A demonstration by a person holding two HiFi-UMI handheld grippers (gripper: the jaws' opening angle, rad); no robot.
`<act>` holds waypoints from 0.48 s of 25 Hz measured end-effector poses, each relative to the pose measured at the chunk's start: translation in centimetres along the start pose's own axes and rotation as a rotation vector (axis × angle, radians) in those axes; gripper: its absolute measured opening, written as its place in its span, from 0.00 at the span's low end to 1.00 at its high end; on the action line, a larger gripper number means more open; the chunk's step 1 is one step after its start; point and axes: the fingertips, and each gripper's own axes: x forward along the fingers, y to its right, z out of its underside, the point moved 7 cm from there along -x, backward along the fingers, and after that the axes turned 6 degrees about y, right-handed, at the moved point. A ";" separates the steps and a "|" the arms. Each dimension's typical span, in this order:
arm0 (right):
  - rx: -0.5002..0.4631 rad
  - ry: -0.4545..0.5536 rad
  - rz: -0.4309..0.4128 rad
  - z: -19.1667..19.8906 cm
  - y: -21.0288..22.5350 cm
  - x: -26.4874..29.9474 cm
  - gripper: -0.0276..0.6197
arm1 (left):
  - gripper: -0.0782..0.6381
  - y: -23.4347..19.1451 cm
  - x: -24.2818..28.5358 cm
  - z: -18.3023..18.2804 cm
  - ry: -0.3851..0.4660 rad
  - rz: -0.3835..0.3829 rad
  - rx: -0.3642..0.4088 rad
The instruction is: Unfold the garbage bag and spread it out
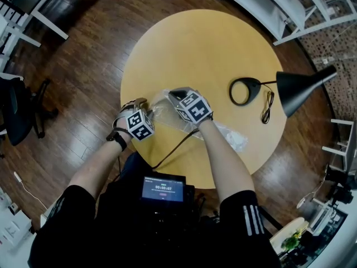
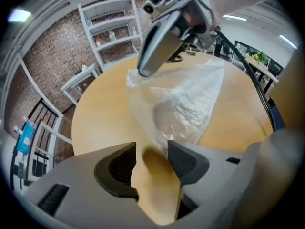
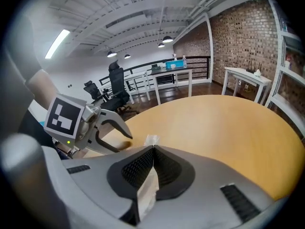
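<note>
A thin clear garbage bag (image 1: 167,115) lies crumpled near the front of the round yellow table (image 1: 212,43), trailing off to the right. My right gripper (image 1: 176,95) is shut on one corner of the bag. In the right gripper view a strip of film (image 3: 151,140) sticks out between its pads. The left gripper view shows that corner lifted off the table by the right gripper (image 2: 142,71), with the bag (image 2: 186,104) sloping down from it. My left gripper (image 2: 152,149) is open, low over the table at the bag's near edge, with only tabletop between its jaws.
A black desk lamp (image 1: 301,88) with a ring base (image 1: 245,91) and cable (image 1: 268,108) stands on the table's right side. White shelving (image 1: 268,4) and office chairs (image 1: 22,110) ring the table on the wooden floor. A small screen (image 1: 163,190) hangs at my chest.
</note>
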 end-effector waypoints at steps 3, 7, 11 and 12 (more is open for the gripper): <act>0.002 0.001 0.029 -0.5 1.7 -0.2 0.06 | 0.41 0.6 -0.8 0.8 -0.006 0.005 0.028; -0.056 -0.049 0.036 -0.4 2.9 0.7 0.06 | 0.41 1.3 -1.7 1.6 -0.011 0.018 0.052; -0.192 -0.132 0.031 -0.5 2.6 2.3 0.06 | 0.41 1.8 -2.3 2.3 -0.018 0.026 0.073; -0.219 -0.154 0.031 -0.2 2.6 3.0 0.06 | 0.41 1.8 -2.4 2.5 -0.019 0.026 0.075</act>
